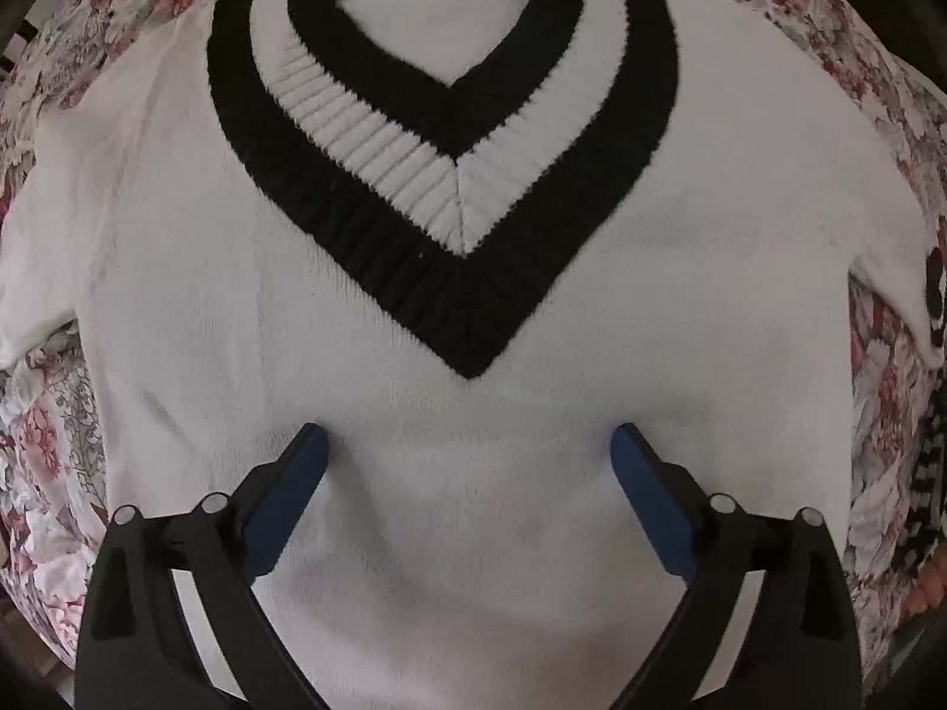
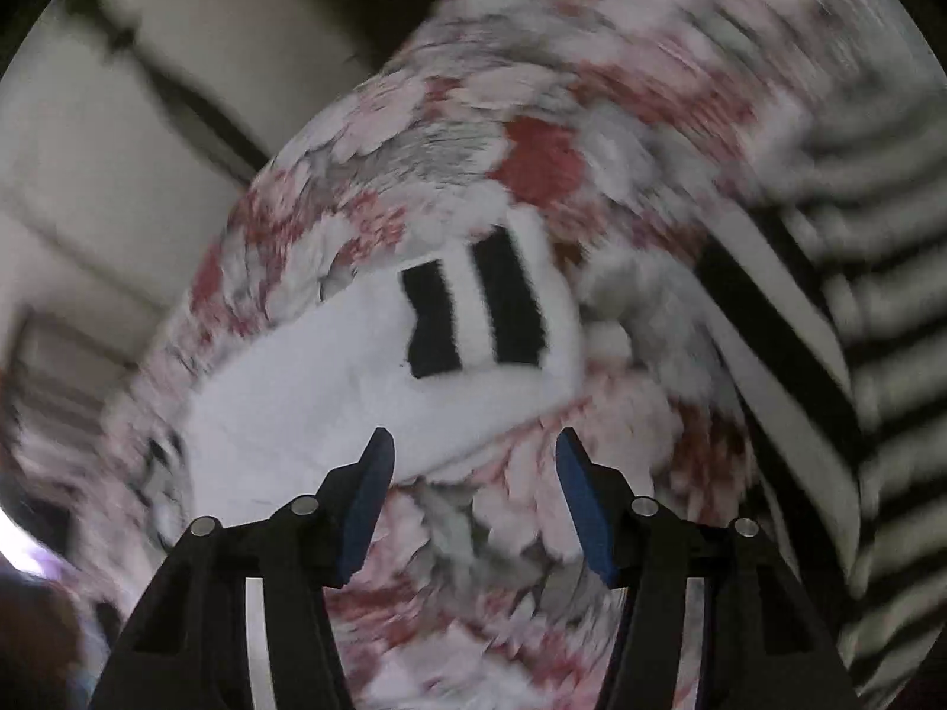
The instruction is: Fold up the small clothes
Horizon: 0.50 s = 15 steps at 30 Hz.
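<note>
A small white knit sweater [image 1: 473, 307] with a black and white V-neck collar [image 1: 456, 201] lies flat, front up, on a floral cloth [image 1: 47, 461]. My left gripper [image 1: 467, 435] is open, its blue pads resting on the sweater's chest just below the point of the V. In the right wrist view, the sweater's sleeve [image 2: 367, 378] with two black cuff stripes [image 2: 473, 307] lies on the floral cloth [image 2: 473, 532]. My right gripper [image 2: 473, 444] is open and empty just beside the sleeve's lower edge. That view is blurred by motion.
A black and white striped garment [image 2: 828, 355] lies at the right of the floral cloth; a bit of it shows in the left wrist view [image 1: 929, 473]. A pale floor or wall [image 2: 89, 177] shows beyond the cloth's left edge.
</note>
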Each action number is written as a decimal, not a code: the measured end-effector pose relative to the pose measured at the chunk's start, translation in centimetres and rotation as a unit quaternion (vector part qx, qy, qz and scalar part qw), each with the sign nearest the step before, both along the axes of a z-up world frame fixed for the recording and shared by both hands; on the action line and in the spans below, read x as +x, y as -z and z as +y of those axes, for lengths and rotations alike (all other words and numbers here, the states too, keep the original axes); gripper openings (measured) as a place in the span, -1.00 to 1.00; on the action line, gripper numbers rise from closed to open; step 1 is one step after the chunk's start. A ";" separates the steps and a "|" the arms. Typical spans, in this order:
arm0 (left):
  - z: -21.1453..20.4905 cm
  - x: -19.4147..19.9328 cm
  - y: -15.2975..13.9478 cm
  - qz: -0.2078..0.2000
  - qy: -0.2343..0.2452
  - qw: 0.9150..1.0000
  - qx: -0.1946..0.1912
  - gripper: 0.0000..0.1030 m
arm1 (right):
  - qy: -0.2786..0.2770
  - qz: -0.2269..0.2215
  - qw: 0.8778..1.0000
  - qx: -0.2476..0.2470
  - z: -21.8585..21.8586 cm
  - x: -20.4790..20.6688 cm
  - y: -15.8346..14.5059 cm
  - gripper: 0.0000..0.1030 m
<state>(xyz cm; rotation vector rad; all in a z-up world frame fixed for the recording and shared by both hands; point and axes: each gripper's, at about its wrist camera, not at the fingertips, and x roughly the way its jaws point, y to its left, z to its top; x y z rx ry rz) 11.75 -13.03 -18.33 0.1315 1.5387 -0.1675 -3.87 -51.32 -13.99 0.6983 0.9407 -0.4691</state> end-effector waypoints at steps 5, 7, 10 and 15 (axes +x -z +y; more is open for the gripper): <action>0.3 0.8 -0.2 0.009 -0.005 1.000 -0.007 0.86 | -0.086 0.084 0.978 -0.168 2.6 4.9 1.0 0.06; 0.2 1.0 -0.4 0.008 -0.002 1.000 -0.005 0.86 | -0.080 0.100 0.974 -0.186 1.8 5.1 1.9 0.01; -0.7 1.2 -0.4 0.008 -0.003 1.000 -0.005 0.87 | -0.062 0.087 0.974 -0.199 0.7 5.3 2.1 -0.48; -2.5 1.7 -0.4 0.009 -0.005 1.000 -0.009 0.87 | -0.017 0.031 0.988 -0.150 -0.8 3.3 0.6 -0.73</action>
